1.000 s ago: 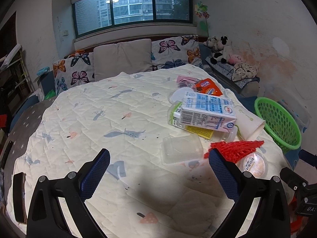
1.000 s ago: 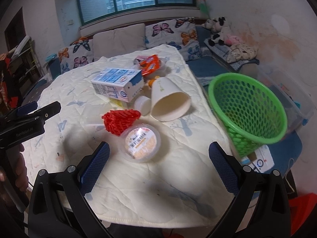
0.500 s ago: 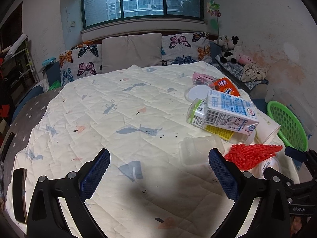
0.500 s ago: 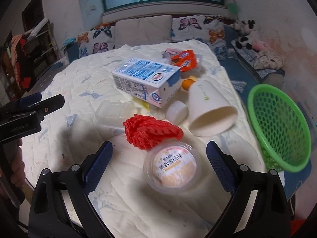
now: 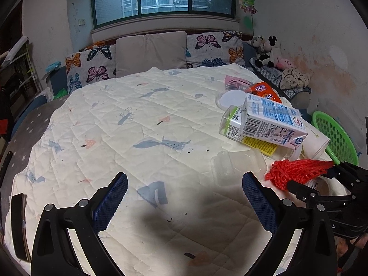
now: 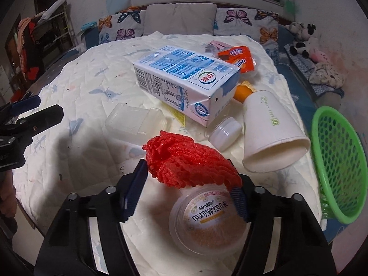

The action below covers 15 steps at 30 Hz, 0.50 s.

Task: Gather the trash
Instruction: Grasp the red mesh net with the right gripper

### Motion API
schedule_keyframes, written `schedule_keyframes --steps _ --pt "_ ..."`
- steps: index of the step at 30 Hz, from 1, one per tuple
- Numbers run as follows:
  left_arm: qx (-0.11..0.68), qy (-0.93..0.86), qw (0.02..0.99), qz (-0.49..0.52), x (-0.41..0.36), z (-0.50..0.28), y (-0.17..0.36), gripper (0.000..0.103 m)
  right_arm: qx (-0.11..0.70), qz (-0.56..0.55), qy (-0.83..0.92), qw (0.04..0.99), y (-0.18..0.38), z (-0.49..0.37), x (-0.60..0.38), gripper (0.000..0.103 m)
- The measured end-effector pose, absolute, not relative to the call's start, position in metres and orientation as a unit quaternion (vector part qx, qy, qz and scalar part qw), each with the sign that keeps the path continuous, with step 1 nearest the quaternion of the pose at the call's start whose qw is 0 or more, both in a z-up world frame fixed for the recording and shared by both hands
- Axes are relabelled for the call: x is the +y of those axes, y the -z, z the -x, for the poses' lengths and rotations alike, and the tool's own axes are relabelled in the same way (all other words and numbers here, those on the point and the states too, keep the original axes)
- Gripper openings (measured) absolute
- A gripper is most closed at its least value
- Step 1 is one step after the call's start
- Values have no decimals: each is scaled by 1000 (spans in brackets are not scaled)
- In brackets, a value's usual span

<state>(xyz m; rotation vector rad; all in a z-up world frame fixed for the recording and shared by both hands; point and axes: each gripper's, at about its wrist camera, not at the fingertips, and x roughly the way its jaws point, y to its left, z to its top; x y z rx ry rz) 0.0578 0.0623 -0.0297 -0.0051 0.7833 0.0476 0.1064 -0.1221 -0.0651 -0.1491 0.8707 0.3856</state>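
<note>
**Right gripper closing around red mesh net; left gripper wide open over bare quilt**

Left wrist view: The left gripper (image 5: pixel 185 194) stands wide open with nothing between its jaws, above a bare patch of the quilted cover (image 5: pixel 142 124) on the tabletop. The trash lies at the right: a clear plastic box (image 5: pixel 238 164) nearest, a blue-and-white milk carton (image 5: pixel 273 120) lying across a plastic bottle (image 5: pixel 232 123), an orange wrapper (image 5: pixel 264 90) farther off, and a red mesh net (image 5: pixel 296 172) at the near right. The right gripper enters at the net's right end. A green basket (image 5: pixel 335 138) stands off the right edge of the tabletop.

Right wrist view: The right gripper (image 6: pixel 191 194) is closing, jaws partly open, with the red mesh net (image 6: pixel 191 164) between them; firm pad contact cannot be told. The net rests on the far rim of a lidded round cup (image 6: pixel 208 218), which sits near, between the fingers. A white paper cup (image 6: pixel 270 133) lies on its side to the right, beside a small white jar (image 6: pixel 226 132). The green basket (image 6: pixel 338 161) is tilted at the far right. The left gripper (image 6: pixel 30 112) shows at the left edge.
</note>
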Motion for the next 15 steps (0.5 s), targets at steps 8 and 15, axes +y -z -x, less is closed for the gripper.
schedule_keyframes --steps 8,15 --pt "388 1 922 -16 47 -65 36 97 410 52 -199 888 58 -100 -129 41" --pt "399 30 916 -35 28 -74 46 97 391 18 -204 897 40 -84 -146 36"
